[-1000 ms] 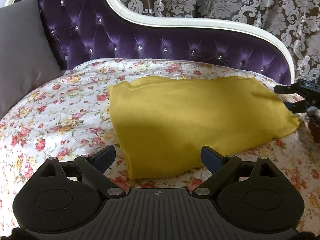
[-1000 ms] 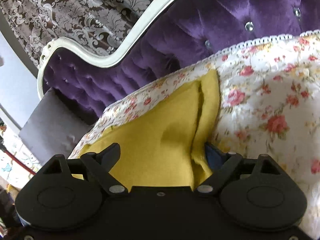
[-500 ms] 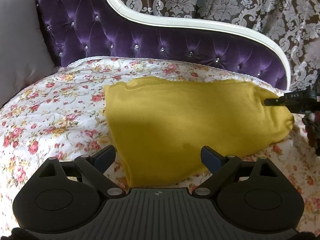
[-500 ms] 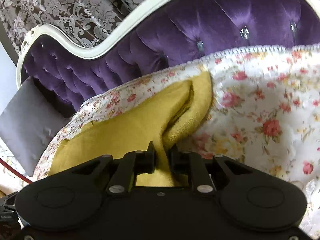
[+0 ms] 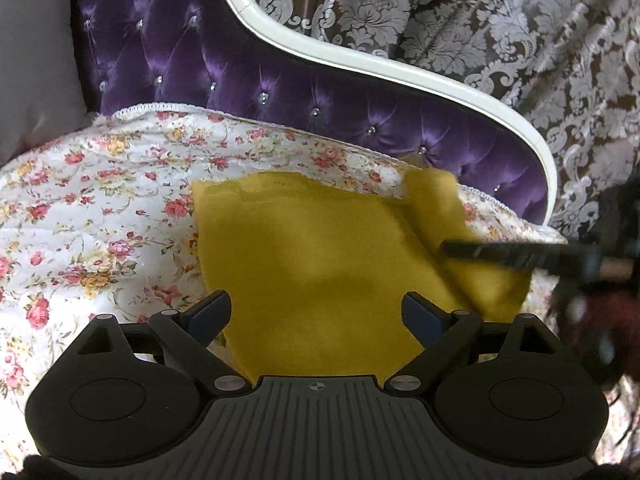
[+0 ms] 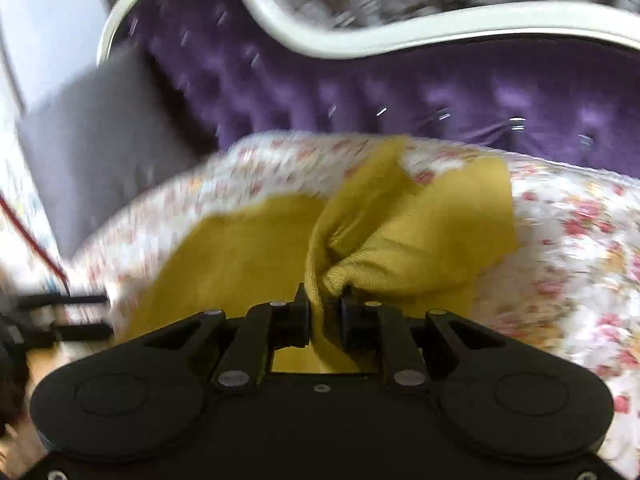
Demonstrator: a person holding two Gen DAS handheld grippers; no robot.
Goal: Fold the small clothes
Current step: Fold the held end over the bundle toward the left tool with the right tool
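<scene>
At the far left of the left wrist view a grey cushion (image 5: 28,60) is seen leaning against the tufted purple sofa back (image 5: 280,76), whose white curved frame (image 5: 360,60) is set before a damask-patterned curtain (image 5: 480,20). The seat is covered by a floral sheet (image 5: 80,208), and on it the yellow garment (image 5: 320,264) is spread, its near edge running down between the fingers of the left gripper (image 5: 316,312). That gripper's jaws are held wide apart, with the cloth lying in the gap below them but pinched by neither finger; whether it is touched by them cannot be told. Further right, the garment's right end is seen lifted and turned over toward the middle, a flap standing up near the sofa back, and the right gripper (image 5: 500,254) is seen as a dark, blurred bar reaching in from the right edge at that raised fold. In the right wrist view, which is blurred, the right gripper (image 6: 324,316) is shown with its jaws clenched on a bunched fold of the yellow garment (image 6: 420,232), the cloth being squeezed between the two fingers and rising above them in a crumpled ridge. To the left of that ridge the rest of the garment is laid flat on the floral sheet (image 6: 580,240); to its right a flap is draped back over the sheet.
</scene>
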